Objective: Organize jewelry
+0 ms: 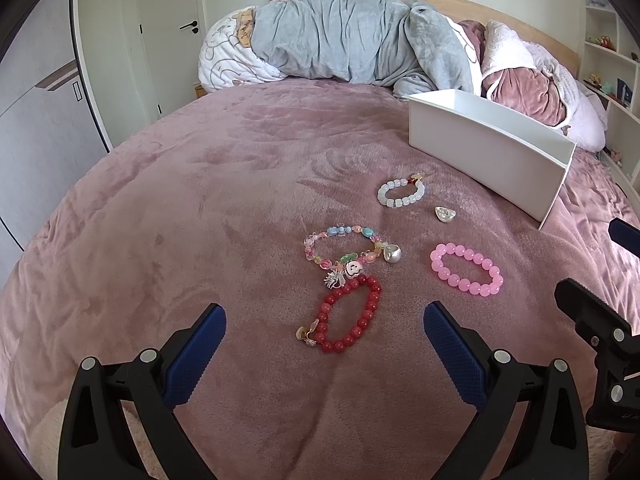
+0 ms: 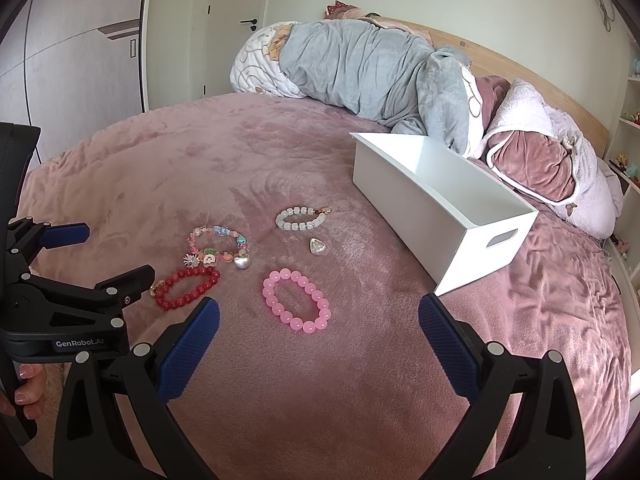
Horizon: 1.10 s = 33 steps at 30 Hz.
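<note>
While four bead bracelets and two loose charms lie scattered on the pink blanket (image 1: pixel 168 208), nothing has been lifted. The red bracelet (image 1: pixel 347 314) lies nearest the left wrist camera, a small shell-like charm at its near end. Just beyond it, touching or almost touching, is the multicoloured bracelet (image 1: pixel 340 249) with its cluster of little charms, and a silver heart charm (image 1: pixel 392 254) rests against its right side. The pink bracelet (image 1: pixel 466 274) lies apart to the right, and the white bracelet (image 1: pixel 401 193) sits farther back with a gold-and-red clasp. Between the white and pink ones is a small pale heart-shaped charm (image 1: pixel 445 213) (what it is made of is hard to tell).

Behind the jewelry stands a white box (image 1: pixel 488 152), long and open-topped, with a slot handle in its end wall; what can be seen of its inside holds nothing.

The left gripper (image 1: pixel 325 350) hovers above the blanket with its blue-padded jaws spread wide, the red bracelet between them in view, grasping nothing. The right gripper (image 2: pixel 319 344) is likewise spread wide and empty, lined up with the pink bracelet. A person's hand (image 2: pixel 28 394) grips the left gripper's handle.

Rolled grey and patterned bedding (image 1: pixel 340 40) is heaped at the wooden headboard (image 1: pixel 520 20).
</note>
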Each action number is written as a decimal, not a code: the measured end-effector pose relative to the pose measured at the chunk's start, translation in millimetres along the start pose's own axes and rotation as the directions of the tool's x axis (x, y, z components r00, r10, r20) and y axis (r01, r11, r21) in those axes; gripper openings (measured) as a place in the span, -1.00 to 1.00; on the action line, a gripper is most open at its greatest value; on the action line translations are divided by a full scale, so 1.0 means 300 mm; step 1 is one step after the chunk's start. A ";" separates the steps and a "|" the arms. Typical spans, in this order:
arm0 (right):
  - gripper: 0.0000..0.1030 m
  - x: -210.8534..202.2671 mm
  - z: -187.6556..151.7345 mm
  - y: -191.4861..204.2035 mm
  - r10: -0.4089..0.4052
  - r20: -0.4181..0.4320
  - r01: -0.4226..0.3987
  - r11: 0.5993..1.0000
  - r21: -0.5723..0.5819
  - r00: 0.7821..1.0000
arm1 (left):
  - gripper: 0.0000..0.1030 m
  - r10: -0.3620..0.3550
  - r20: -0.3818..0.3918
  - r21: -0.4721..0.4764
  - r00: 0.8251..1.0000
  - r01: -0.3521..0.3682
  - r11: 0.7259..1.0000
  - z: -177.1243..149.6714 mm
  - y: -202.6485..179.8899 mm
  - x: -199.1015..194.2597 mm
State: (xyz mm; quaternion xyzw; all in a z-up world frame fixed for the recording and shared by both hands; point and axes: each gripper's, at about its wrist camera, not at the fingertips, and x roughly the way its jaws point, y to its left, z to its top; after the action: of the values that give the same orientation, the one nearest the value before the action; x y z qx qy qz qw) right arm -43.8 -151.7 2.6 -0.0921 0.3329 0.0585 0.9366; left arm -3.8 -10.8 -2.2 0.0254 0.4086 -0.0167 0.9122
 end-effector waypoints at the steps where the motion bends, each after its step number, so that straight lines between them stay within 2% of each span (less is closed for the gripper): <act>1: 0.91 -0.003 0.000 -0.003 0.001 0.003 -0.001 1.000 0.000 1.000 | 0.94 0.000 0.004 0.002 1.000 0.000 1.000 0.001 -0.001 -0.003; 20: 0.91 -0.002 0.019 0.001 0.017 0.020 -0.017 1.000 0.003 1.000 | 0.94 -0.013 0.026 -0.003 1.000 0.013 1.000 0.011 0.009 -0.016; 28: 0.90 0.067 0.089 -0.015 0.048 0.011 -0.048 0.999 -0.003 0.999 | 0.94 0.015 0.058 0.055 0.998 -0.019 0.998 0.094 0.022 0.031; 30: 0.85 0.094 0.110 -0.013 0.057 0.004 -0.057 0.998 -0.023 0.998 | 0.94 0.002 0.050 0.067 0.999 -0.005 0.998 0.106 0.031 0.056; 33: 0.64 0.149 0.143 -0.013 0.075 -0.025 -0.076 0.996 -0.037 0.997 | 0.94 -0.035 0.032 0.086 0.999 0.032 0.996 0.126 0.039 0.099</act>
State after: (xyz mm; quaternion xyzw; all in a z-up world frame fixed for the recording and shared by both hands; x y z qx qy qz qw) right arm 17.7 -144.5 7.4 -0.0981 0.3458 0.0990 0.9279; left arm 44.7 -1.7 1.2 0.0573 0.3924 -0.0497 0.9167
